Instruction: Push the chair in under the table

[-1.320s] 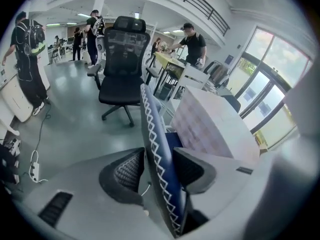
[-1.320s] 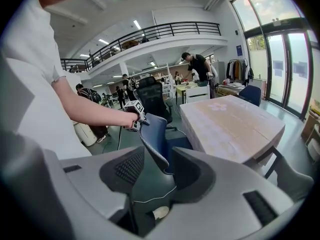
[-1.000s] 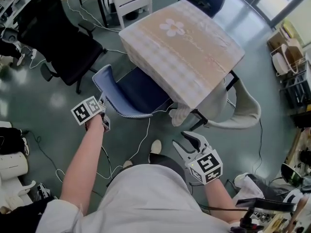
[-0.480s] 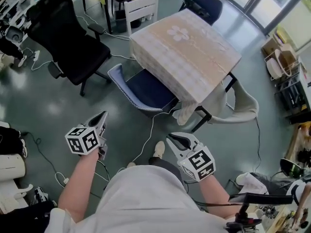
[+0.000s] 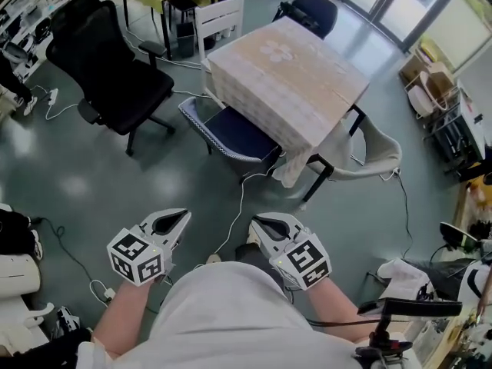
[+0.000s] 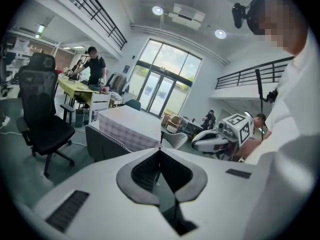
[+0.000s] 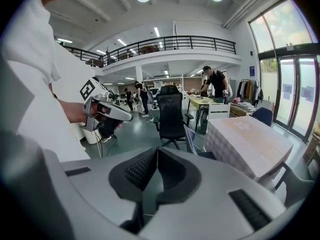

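Closest in, the left gripper [image 5: 178, 218] has its jaws shut tight, with nothing in them. The right gripper [image 5: 261, 223] has jaws that have just been closing. They are together too, and empty. A thin white cable [image 5: 240, 202] lies on the floor between the grippers and the chair, and the person could trip on it. Farther off, well apart from both grippers, the blue chair with the dark seat [image 5: 223, 129] sits part way under the square table with the beige checked cloth [image 5: 292, 75]. It looks a bit crooked, so a push on one side could turn it into the table. Shut jaws might also slip off its back.
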`<action>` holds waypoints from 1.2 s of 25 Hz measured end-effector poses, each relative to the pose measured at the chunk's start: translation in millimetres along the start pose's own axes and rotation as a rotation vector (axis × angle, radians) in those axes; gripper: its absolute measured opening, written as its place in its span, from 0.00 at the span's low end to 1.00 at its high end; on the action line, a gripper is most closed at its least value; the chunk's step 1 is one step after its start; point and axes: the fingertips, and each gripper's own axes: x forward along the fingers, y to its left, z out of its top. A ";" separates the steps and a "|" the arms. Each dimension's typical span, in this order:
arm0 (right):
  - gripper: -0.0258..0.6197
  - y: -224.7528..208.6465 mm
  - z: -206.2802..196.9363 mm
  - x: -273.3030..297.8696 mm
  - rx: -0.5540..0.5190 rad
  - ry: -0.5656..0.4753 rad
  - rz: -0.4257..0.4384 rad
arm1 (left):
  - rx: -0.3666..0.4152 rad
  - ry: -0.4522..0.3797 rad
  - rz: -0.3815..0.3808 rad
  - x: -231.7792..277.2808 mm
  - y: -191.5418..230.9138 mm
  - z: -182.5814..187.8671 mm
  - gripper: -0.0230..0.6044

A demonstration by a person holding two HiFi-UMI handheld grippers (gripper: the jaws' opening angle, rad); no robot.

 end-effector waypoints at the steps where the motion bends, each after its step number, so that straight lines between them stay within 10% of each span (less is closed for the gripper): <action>1: 0.07 10.1 0.0 0.5 0.001 -0.003 0.003 | 0.018 0.005 -0.014 -6.7 -5.6 -3.0 0.05; 30: 0.06 103.2 2.7 -18.3 -0.053 -0.017 0.013 | 0.030 0.015 -0.098 -61.7 -49.8 -40.7 0.06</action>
